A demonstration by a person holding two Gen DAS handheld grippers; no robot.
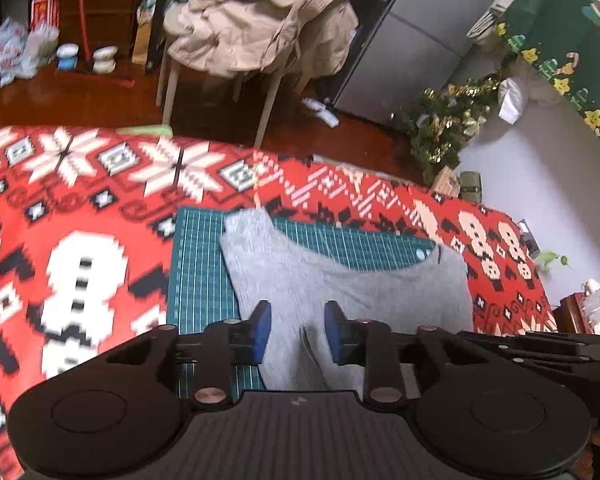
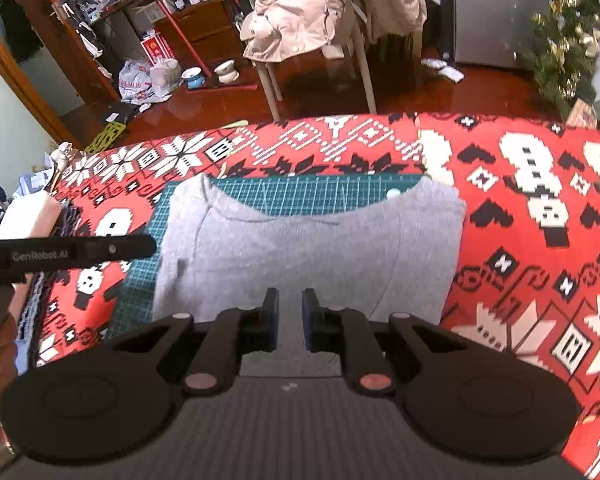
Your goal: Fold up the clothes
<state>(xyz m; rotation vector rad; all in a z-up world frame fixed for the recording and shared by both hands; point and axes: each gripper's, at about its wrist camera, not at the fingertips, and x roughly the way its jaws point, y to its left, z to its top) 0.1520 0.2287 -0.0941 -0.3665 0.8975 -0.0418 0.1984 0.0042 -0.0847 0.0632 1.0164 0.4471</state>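
Two claws parted, soft grey garment (image 2: 308,248), perhaps knit

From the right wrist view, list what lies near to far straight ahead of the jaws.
Right gripper → grey garment → green cutting mat → red patterned tablecloth → wooden floor → chair draped with a beige coat.

A grey garment (image 2: 308,240) lies spread flat over a green cutting mat (image 2: 300,194) on the desk's red patterned cloth (image 2: 540,240). The right gripper (image 2: 291,320) hovers above its near edge, fingers (image 2: 271,316) parted with a gap. The left gripper (image 2: 80,250) shows at left.
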